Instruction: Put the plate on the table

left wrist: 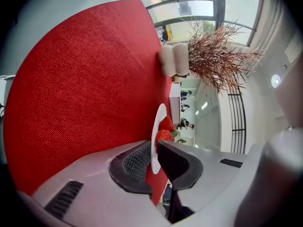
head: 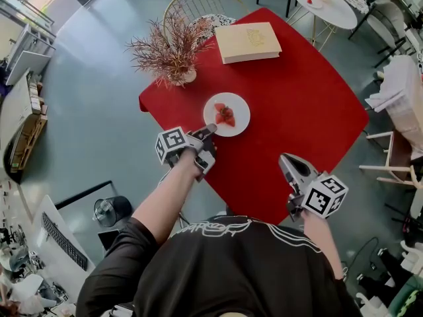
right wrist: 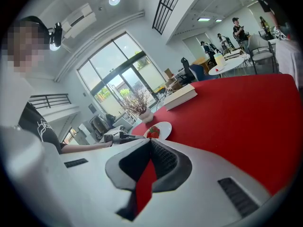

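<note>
The plate (head: 238, 121) sits flat on the red tabletop (head: 297, 91), near the edge on the person's side. It is white and round, with red strawberries (head: 225, 114) in the middle.

The left claw (head: 210, 130) has a narrow pinch on the near rim of the plate. In the left gripper view the plate (left wrist: 160, 117) shows edge-on, and its thin rim sits right between the two jaws of the left claw (left wrist: 154, 157). The strawberries (left wrist: 164, 129) lie just past the jaw tips.

The right claw (head: 283, 158) is held over the near edge of the tabletop, well apart from the plate. In the right gripper view its jaw tips are together, and the right claw (right wrist: 150, 142) holds nothing. Beyond it you can see the plate (right wrist: 164, 126) and the left claw (right wrist: 118, 137) at its rim.

A dry, reddish plant (head: 168, 48) in a pale vase (head: 187, 78) stands at the far left corner of the tabletop. A closed book (head: 248, 41) lies at the far side.
</note>
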Tool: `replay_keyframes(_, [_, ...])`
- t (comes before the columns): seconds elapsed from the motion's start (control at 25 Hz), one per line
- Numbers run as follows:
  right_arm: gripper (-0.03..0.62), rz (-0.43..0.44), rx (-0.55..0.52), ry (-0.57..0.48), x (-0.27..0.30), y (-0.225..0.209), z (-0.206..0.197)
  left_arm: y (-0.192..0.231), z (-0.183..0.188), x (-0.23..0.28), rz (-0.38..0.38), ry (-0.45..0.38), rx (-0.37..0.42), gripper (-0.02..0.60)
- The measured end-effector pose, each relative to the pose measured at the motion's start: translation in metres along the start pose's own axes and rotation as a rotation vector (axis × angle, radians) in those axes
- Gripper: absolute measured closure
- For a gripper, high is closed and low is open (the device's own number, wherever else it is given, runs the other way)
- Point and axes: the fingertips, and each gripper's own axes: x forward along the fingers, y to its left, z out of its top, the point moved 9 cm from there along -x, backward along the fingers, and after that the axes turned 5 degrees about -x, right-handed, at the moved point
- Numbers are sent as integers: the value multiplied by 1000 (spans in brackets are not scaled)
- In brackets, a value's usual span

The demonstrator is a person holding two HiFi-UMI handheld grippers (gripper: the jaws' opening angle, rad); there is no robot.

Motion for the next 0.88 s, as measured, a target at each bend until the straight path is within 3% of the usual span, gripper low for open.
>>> replay_keyframes(0.24, [586,7,-4,-12,-1,-2,-1,-9,1,3,-77,-7,-10,391])
replay_keyframes(0.44, [586,5,19,-17,-5,-1,-4,-14,-2,1,-112,17,69,319])
replay_keyframes(0.56, [586,6,30,-21,-10,-2,-8,-17,-6,1,-109,39,153,291])
replay_keyframes(0.88, [586,-6,37,-8,-18,-1,-16,-30,-14,1,-25,140,482,264])
